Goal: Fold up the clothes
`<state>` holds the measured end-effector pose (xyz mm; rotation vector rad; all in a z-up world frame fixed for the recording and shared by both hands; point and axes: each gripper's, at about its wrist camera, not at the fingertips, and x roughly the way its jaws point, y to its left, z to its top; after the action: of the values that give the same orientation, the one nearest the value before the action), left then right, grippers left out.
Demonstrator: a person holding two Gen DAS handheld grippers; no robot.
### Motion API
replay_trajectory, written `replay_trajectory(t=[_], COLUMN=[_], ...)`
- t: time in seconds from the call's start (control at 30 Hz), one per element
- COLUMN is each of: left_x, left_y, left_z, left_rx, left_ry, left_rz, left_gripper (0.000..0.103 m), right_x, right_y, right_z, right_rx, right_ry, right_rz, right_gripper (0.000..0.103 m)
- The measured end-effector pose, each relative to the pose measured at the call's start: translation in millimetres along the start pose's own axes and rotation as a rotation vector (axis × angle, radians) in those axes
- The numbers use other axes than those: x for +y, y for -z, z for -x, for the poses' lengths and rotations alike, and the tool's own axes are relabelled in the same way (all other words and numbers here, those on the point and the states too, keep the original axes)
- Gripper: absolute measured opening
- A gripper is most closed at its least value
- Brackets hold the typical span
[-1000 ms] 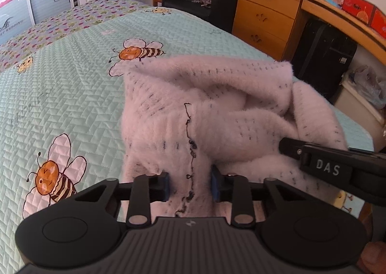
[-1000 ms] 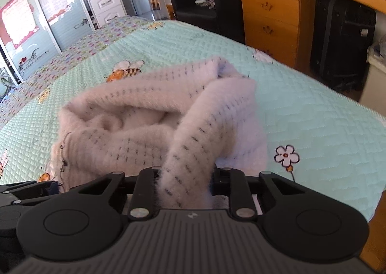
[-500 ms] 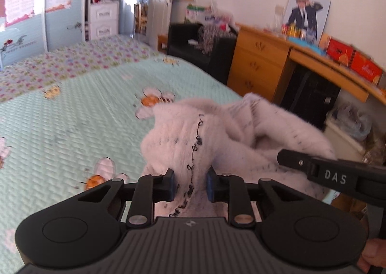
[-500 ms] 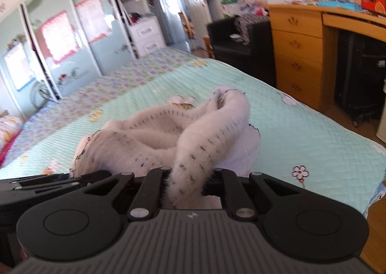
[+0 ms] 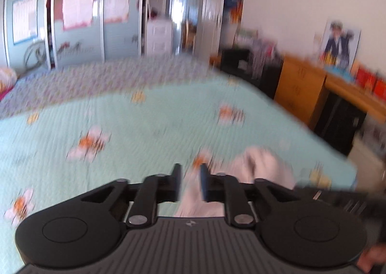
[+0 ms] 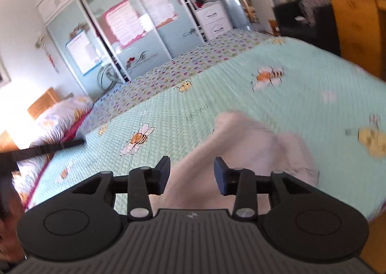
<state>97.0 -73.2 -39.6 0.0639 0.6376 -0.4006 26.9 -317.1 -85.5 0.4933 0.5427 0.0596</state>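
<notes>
Two matching black handheld grippers

The left gripper (image 5: 190, 183) and right gripper (image 6: 191, 176) are each showing a ribbed dark-grey body with a small pale logo at its front edge, flanked by two round black discs with a raised circle on each. Two black link arms are carrying silver screw heads at both ends, and the flat fingers (image 6: 162, 175) are looking dark blue on their inner faces.
</notes>
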Motion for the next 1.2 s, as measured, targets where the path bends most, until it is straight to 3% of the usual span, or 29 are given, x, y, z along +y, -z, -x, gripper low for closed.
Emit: replay_trajectory(t=[0.07,0.13,0.3,0.47,0.67,0.77,0.8,0.83,0.93,1.2], left_x=[-4,-8,-19,-30,-43,-48,-47,-46,-42,-6], left_y=[7,13,27,41,64,73,74,75,66,28], left_z=[-16,-33,-76,-119,-159,-162,-162,-161,-144,-73], left_rx=[0.038,0.076,0.172,0.267,0.366,0.348,0.343,0.339,0.291,0.098], left_ry=[0.011,0.020,0.044,0.068,0.077,0.074,0.073,0.073,0.064,0.074], left_rz=[-0.012,-0.027,-0.063,-0.100,-0.128,-0.100,-0.084,-0.067,-0.020,0.065], left_gripper=[0.035,0.050,0.069,0.070,0.070,0.067,0.057,0.042,0.015,0.010], right_x=[-7,-18,-59,-100,-123,-134,-137,-136,-109,-12], right_y=[10,16,22,36,64,77,82,84,75,22], right_z=[13,22,17,-15,-61,-82,-89,-94,-87,-49], right_rx=[-0.022,-0.040,-0.007,0.069,0.166,0.190,0.196,0.210,0.177,0.035], right_ry=[0.037,0.093,0.222,0.275,0.193,0.070,0.024,0.003,0.020,-0.177], right_rz=[-0.024,-0.042,-0.124,-0.236,-0.410,-0.533,-0.570,-0.585,-0.474,-0.279], right_gripper=[0.061,0.082,0.082,0.082,0.082,0.082,0.073,0.050,0.030,0.014])
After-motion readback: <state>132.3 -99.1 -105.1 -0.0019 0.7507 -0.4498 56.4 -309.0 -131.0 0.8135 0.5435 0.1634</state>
